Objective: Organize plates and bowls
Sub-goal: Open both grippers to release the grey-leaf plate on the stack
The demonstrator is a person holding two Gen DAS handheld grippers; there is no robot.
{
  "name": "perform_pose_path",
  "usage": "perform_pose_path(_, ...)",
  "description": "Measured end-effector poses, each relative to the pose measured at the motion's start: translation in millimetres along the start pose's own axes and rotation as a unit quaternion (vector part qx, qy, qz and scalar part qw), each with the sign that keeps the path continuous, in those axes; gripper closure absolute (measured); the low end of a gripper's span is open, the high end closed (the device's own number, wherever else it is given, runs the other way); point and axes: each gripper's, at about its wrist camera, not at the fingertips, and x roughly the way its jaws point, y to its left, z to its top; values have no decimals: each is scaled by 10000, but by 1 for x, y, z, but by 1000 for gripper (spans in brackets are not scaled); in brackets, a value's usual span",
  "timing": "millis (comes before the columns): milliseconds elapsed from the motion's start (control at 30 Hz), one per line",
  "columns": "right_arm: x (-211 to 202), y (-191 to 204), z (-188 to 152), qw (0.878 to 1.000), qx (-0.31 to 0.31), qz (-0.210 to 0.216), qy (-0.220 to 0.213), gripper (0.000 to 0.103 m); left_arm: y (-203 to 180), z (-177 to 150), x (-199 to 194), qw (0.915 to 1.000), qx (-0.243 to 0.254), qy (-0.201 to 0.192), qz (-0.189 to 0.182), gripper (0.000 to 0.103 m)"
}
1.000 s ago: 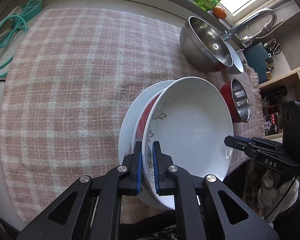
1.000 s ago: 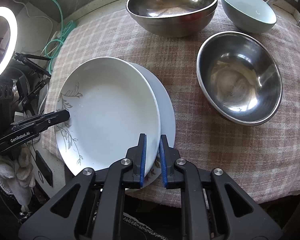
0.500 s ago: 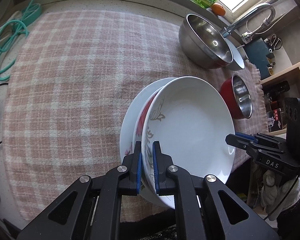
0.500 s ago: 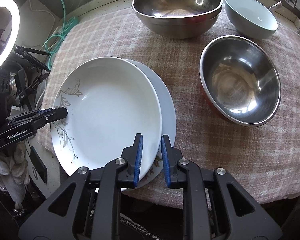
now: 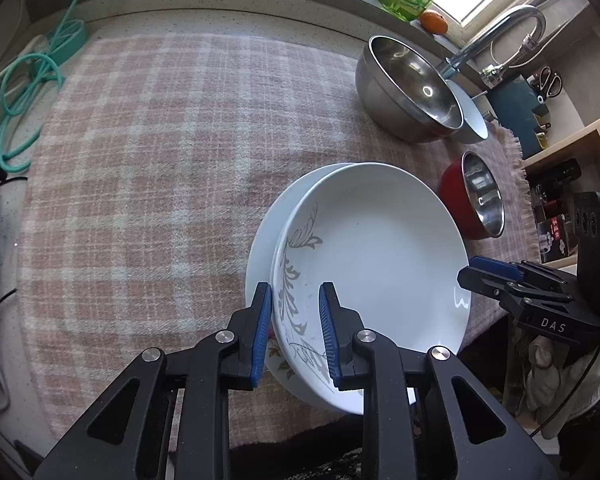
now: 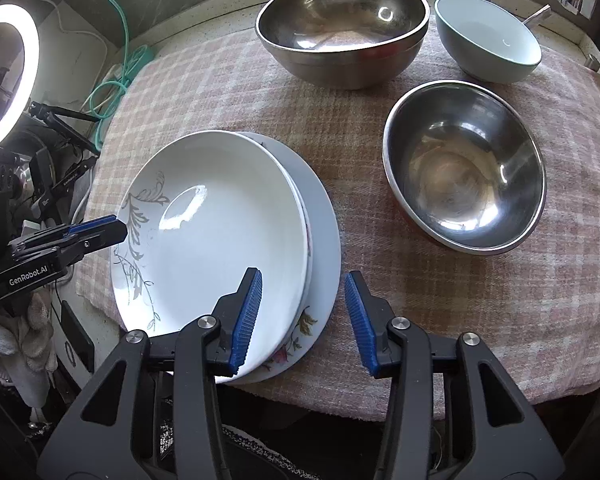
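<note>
Change: both grippers have just let go of the top plate (image 6: 216,232); a second ago each was pinched on its rim.
Left gripper (image 5: 295,334): fingers part-open, straddling the rim, holding nothing.
Right gripper (image 6: 302,320): wide open, empty.
Plate stack: top plate sits on the flowered plate (image 6: 322,240), left of the steel bowl (image 6: 464,164).
Meaning: plates look stacked; bowls likely next.

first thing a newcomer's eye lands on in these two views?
Probably the white plate with the grey leaf pattern, topping a plate stack at the near edge of the pink plaid cloth. The left gripper and right gripper both frame its rim with jaws open. Next, the shiny bowls behind: a big steel bowl, a smaller steel bowl with a red outside, and a pale green bowl.
</note>
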Motion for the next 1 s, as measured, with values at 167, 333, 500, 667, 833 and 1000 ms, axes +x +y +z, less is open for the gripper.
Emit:
perform_pose_path(167,-5,-1,2,10000,12,21,-75,58,0,2,-5,9999,-30,-96,3,81)
perform_pose_path(333,-14,-4,6,9997,73,50,-210,58,1,8,-9,9998,-84,-202,4,81)
perform_pose_path(500,-26,-10,15,9992,124,87,-381,58,1,18,-12,9995,-123,-296,-15,81)
perform_pose_path(667,-42,-21,31,9975,280,131,-629,58,-4,33,-15,9991,-83,-400,-65,81)
perform_pose_path(833,-61,-29,53,9951,385,48,-913,58,-10,52,-18,9984,-65,-542,-142,81)
perform_pose_path(1000,-71,-41,79,9925,564,26,-1086,58,-15,74,-16,9969,-210,-682,-323,81)
